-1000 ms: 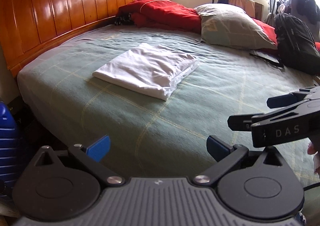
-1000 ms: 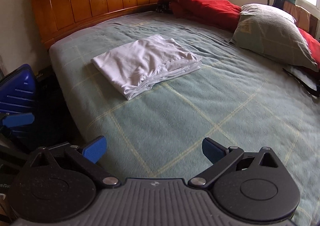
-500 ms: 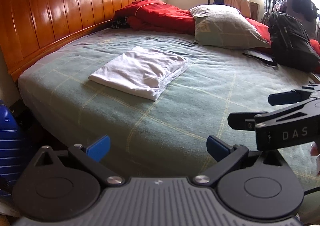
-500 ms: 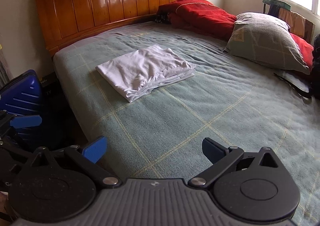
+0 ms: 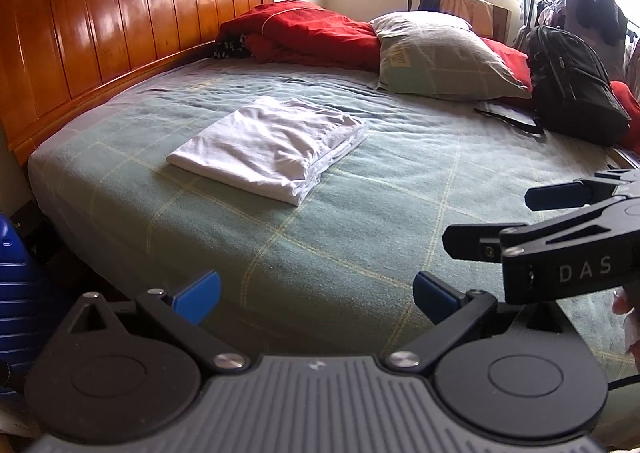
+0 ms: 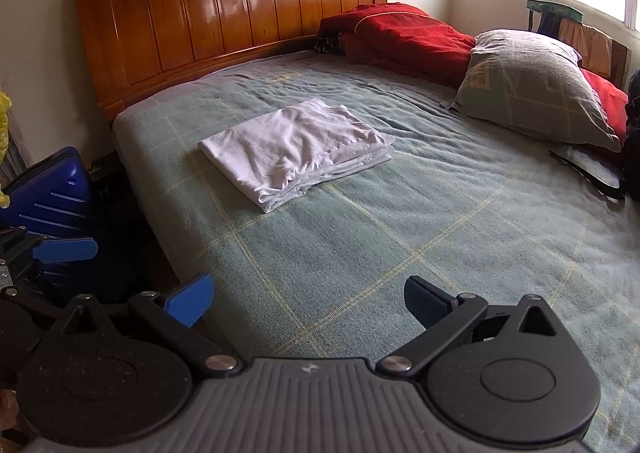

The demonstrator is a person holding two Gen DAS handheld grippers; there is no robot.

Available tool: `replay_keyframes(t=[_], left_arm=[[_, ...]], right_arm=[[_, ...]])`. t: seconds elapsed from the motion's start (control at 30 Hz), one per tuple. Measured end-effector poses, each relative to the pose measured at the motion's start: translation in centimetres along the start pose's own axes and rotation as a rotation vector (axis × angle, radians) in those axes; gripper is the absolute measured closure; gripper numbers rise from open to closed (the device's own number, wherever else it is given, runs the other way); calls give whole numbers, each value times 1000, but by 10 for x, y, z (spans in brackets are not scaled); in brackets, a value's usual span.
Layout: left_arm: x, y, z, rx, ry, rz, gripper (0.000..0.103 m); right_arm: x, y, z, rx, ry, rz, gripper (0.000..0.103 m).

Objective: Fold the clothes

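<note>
Two grippers hover over the near edge of the bed (image 5: 360,237), both empty with their blue-tipped fingers spread wide apart. The left gripper (image 5: 316,293) points across the green checked blanket, and the right gripper (image 6: 308,299) does the same from a spot further along the bed's edge; in the left wrist view the right gripper also shows from the side at the right rim, with a bit of the person's hand (image 5: 626,305) beneath it.

The folded white garment (image 5: 268,147) lies flat on the blanket as a neat rectangle with its stacked layers showing along one side. It sits well apart from both grippers, between them and the wooden headboard (image 5: 120,37), nearer the headboard end of the bed. Beyond the garment, against the headboard's far end, a bunched red blanket (image 5: 304,37) rests beside a grey-green pillow (image 5: 444,57). A black backpack (image 5: 572,85) stands on the bed past the pillow, away from the garment. On the floor beside the bed, below the headboard's near end, a blue suitcase (image 6: 48,193) leans.
</note>
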State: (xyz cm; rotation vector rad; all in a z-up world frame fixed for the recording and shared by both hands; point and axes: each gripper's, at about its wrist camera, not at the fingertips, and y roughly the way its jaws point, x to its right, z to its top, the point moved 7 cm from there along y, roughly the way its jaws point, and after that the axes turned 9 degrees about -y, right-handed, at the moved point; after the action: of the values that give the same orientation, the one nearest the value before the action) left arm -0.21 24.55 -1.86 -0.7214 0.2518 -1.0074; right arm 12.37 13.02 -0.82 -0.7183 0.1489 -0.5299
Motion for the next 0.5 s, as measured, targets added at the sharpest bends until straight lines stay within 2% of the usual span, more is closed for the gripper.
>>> replay_keyframes(t=[0.5], left_arm=[[0, 0, 1, -4, 1, -6, 1]], right_arm=[[-1, 1, 0, 2, 1, 2, 0]])
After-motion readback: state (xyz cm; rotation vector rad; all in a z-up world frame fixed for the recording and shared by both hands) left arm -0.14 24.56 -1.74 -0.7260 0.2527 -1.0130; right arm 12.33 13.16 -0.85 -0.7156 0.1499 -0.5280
